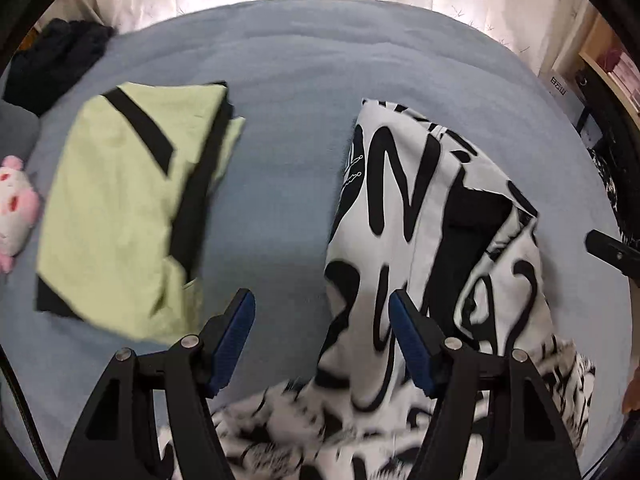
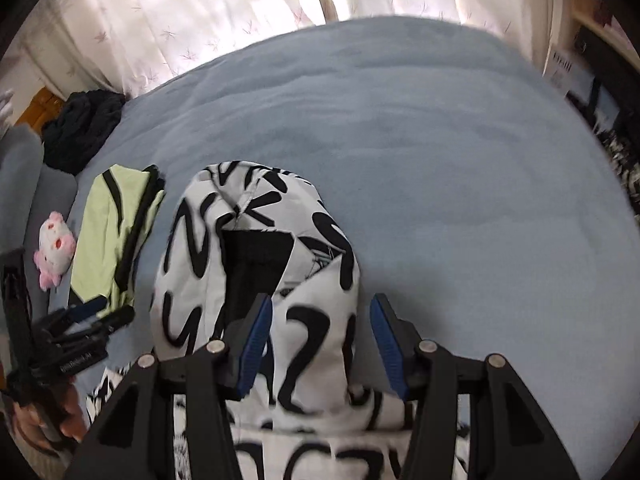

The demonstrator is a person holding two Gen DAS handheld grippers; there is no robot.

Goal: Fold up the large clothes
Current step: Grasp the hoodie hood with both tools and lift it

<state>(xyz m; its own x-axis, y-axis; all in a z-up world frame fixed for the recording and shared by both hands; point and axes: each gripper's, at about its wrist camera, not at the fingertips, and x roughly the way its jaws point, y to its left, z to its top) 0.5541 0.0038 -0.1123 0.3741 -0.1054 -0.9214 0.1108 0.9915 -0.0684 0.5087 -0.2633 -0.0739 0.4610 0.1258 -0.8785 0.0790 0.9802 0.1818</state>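
Note:
A white garment with big black lettering and a black lining lies rumpled on the blue bed. In the right wrist view its rounded hood end points away from me. My left gripper hovers open over the garment's left edge, with nothing pinched between its blue pads. My right gripper hovers open over the near right part of the hood end, its pads bare. Each gripper shows in the other's view: the right one and the left one, held by a hand.
A folded light-green garment with black bands lies left of the white one. A pink plush toy sits further left, and a dark clothes pile is at the far left corner. Curtains hang behind the bed and shelves stand at the right.

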